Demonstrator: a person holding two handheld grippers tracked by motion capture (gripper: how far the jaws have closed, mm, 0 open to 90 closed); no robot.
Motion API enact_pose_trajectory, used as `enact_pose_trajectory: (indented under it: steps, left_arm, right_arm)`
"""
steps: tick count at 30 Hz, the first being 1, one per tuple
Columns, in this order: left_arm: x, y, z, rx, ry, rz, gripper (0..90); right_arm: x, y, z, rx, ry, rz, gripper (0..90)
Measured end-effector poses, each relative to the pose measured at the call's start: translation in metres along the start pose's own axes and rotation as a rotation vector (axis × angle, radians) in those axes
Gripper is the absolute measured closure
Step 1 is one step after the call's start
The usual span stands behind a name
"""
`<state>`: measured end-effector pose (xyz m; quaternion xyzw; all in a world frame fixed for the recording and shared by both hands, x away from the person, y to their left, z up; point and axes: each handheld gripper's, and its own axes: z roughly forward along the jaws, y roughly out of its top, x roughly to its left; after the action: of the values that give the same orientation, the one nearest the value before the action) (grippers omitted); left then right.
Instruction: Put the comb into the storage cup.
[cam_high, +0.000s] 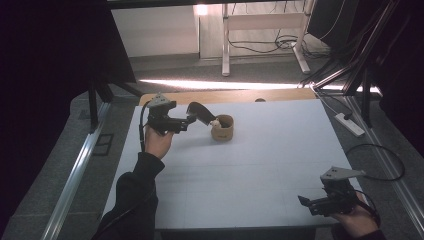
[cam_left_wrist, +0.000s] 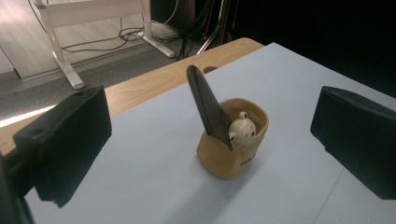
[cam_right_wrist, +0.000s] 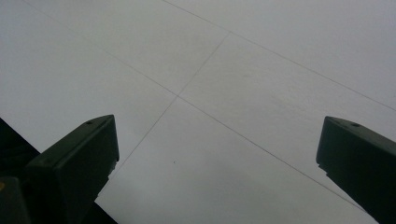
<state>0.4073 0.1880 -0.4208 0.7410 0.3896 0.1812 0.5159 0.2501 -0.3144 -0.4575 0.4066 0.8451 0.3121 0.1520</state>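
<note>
Overhead, at the far left of the white-covered table (cam_high: 240, 170), the left gripper (cam_high: 198, 116) is held just beside a tan cup (cam_high: 222, 128), its jaws spread wide and holding nothing; in the left gripper view the cup (cam_left_wrist: 233, 154) stands upright between the two parted black jaws but apart from both. Dark lettering is printed low on the cup's side, too small and skewed to read. A black blade-shaped tool (cam_left_wrist: 208, 106) leans out of the cup toward the far left, and a small white bear-like figure (cam_left_wrist: 242, 129) sits inside against the rim. Behind the cup a strip of bare wooden tabletop (cam_high: 225, 96) runs along the far edge, with cables (cam_high: 265, 45) and a white desk frame (cam_high: 265, 30) on the floor beyond. At the near right corner, well apart from the cup, the right gripper (cam_high: 311, 203) hangs over the table edge, jaws likewise released over bare white sheet (cam_right_wrist: 224, 93) crossed by faint seams. A white power strip (cam_high: 350, 124) lies on the floor to the right.
</note>
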Motion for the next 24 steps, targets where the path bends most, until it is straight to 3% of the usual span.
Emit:
enact_pose_trajectory:
  steps: [24]
  left_arm:
    - [-0.001,-0.020,-0.005,0.002,-0.054,0.000,0.0]
  right_arm:
    - [0.000,0.000,0.000,-0.001,-0.003,0.000,0.0]
